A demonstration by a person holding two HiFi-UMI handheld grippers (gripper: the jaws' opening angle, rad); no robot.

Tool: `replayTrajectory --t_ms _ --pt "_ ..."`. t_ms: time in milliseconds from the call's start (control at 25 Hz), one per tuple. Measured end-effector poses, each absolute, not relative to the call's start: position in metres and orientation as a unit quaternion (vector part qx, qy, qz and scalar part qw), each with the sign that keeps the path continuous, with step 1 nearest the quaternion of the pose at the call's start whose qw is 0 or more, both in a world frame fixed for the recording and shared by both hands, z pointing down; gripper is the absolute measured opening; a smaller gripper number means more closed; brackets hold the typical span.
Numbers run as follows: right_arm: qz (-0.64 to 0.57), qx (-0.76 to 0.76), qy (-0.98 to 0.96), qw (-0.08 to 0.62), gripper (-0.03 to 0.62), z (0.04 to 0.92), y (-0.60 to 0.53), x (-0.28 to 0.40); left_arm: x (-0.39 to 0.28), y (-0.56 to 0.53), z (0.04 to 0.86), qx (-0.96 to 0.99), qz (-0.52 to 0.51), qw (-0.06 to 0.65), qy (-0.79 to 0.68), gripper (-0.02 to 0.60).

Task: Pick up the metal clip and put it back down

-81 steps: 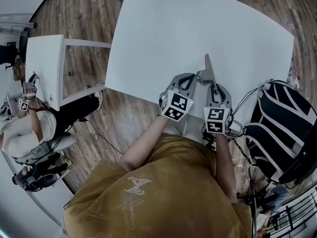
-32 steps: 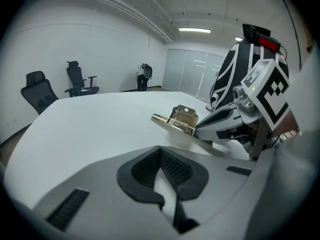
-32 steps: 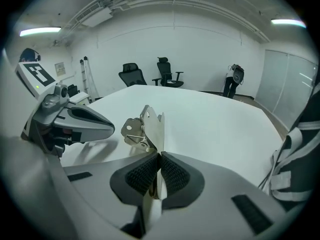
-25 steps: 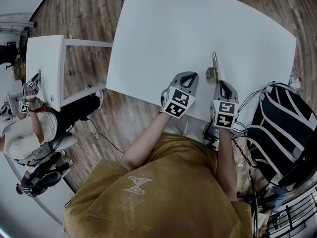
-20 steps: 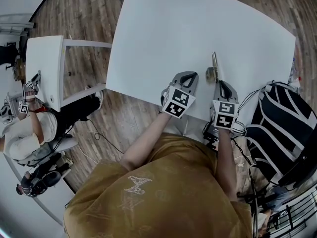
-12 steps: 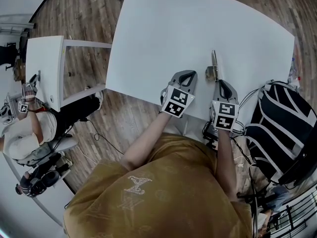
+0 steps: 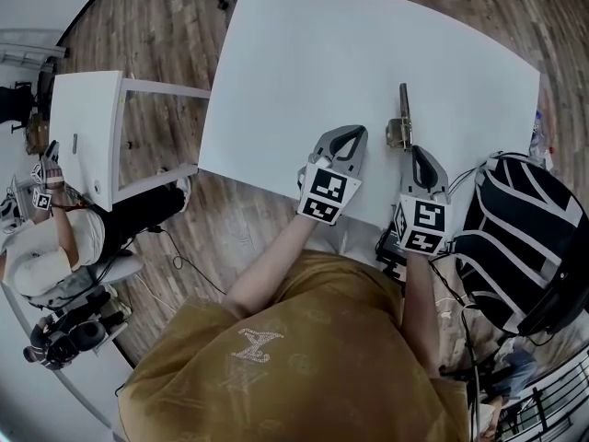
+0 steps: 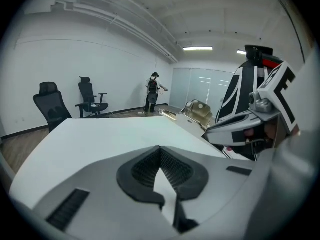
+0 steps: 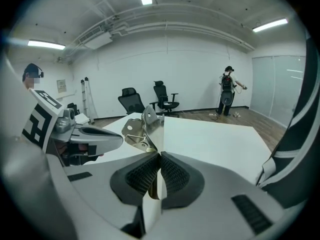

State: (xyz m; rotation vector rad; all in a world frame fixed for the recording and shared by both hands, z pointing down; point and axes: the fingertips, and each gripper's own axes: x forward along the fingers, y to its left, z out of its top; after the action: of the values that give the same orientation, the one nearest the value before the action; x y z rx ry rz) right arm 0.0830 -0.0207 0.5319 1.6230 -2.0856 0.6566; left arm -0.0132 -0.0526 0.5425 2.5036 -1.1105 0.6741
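Wood floor (image 7: 156, 17) is surrounding the white table (image 7: 304, 53), and both grippers are working close to its near edge. The right gripper (image 9: 160, 156) is pressing its ribbed pads together on the thin near end of the metal clip (image 9: 144, 128), whose shiny plate is rising edge-on from between the jaws. In the head view the right gripper (image 7: 413, 152) is sitting by the near edge toward the table's right corner. The metal clip (image 7: 403, 118) is running straight out from its tip, long axis pointing toward the far edge. Whether the clip's underside is touching the table I cannot tell. The left gripper (image 8: 160, 151) is closing its pads tip to tip with nothing caught between them. In the head view the left gripper (image 7: 342, 138) is lying just beside the right one, near the clip but apart from it. The right gripper appears to be carrying the clip alone, so setting it down is probably calling for lowering it along that same line before the jaws part.
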Motion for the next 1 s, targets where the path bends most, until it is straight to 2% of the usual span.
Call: replayTrajectory --t_ms 1000 --pt "0.104 0.646 -0.752 0.080 0.026 0.391 -0.029 0.106 -0.020 -0.076 0.390 0.882 0.098 0.049 -0.458 0.006"
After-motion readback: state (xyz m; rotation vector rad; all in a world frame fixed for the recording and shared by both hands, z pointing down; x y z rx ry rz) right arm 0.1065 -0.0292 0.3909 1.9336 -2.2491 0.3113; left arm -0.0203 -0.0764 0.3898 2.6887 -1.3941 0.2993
